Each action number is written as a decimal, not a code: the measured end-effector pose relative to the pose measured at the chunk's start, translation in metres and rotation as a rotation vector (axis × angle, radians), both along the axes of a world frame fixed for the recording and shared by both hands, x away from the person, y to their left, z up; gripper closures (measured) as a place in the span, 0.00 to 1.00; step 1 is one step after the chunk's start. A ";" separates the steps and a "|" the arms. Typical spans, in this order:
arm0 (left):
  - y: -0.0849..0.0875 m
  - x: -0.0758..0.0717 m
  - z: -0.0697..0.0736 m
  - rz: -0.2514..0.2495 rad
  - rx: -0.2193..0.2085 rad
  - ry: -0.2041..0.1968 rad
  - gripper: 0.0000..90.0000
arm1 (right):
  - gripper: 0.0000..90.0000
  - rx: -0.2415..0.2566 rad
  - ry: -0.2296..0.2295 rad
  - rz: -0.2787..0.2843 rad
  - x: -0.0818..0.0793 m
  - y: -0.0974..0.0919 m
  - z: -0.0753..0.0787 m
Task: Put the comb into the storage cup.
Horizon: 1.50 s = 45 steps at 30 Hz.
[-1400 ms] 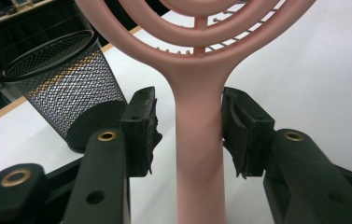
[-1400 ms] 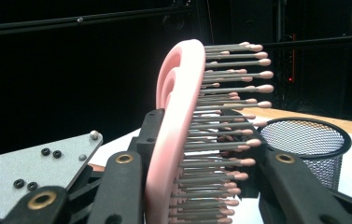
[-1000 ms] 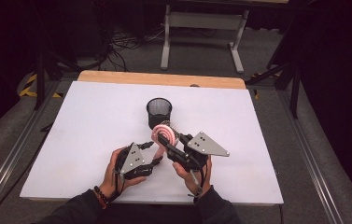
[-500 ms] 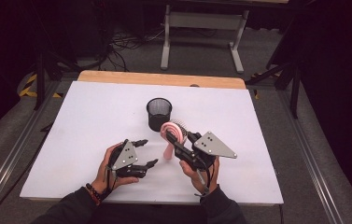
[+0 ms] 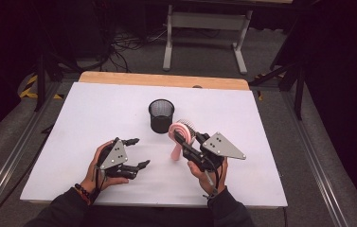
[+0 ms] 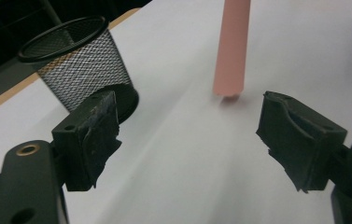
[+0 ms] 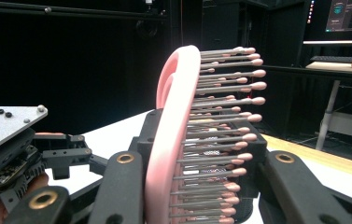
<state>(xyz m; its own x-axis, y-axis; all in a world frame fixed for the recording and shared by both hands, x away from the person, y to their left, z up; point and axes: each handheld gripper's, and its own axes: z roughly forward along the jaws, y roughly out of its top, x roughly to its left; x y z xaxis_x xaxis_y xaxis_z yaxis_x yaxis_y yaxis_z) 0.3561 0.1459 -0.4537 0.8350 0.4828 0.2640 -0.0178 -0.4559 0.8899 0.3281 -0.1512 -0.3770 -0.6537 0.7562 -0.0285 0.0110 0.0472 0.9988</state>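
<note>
A pink hairbrush [image 5: 175, 140] with metal bristles stands upright over the white table [image 5: 72, 123], handle end down. My right gripper [image 5: 185, 139] is shut on its head, which the right gripper view shows as a pink back and bristles [image 7: 187, 140] clamped between the jaws. My left gripper [image 5: 139, 152] sits to the left of the brush, apart from it. Its jaws have just been opening and nothing is between them. In the left gripper view the pink handle [image 6: 232, 46] hangs just beyond the open left gripper [image 6: 187, 135].
A black mesh cup [image 5: 161, 115] stands upright at the table's middle, just behind the brush, and the same mesh cup [image 6: 78, 60] appears at upper left in the left gripper view. A wooden strip [image 5: 166, 80] runs along the table's far edge.
My left gripper has drawn away to the left from the brush and its jaws stand wider. The right gripper and the brush have stayed almost in place.
</note>
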 end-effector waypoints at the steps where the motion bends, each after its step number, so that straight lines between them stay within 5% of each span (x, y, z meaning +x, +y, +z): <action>1: 0.004 0.000 0.001 0.000 -0.005 0.007 0.22 | 0.70 -0.004 -0.001 0.001 0.000 -0.001 0.000; 21: 0.057 -0.007 0.001 0.069 -0.041 0.016 0.15 | 0.70 -0.003 -0.021 -0.032 0.002 -0.019 0.007; 28: 0.070 -0.011 -0.001 0.099 -0.053 0.003 0.12 | 0.70 0.017 -0.027 -0.044 0.003 -0.026 0.010; 45: 0.093 -0.018 -0.008 0.114 -0.079 0.046 0.07 | 0.70 0.014 -0.050 -0.053 0.007 -0.027 0.016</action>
<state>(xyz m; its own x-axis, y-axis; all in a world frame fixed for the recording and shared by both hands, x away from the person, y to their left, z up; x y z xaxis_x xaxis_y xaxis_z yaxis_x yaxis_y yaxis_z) 0.3380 0.2388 -0.4613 0.7841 0.5927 0.1838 0.0718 -0.3809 0.9218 0.3353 -0.1785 -0.3613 -0.6106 0.7904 -0.0497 -0.0369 0.0343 0.9987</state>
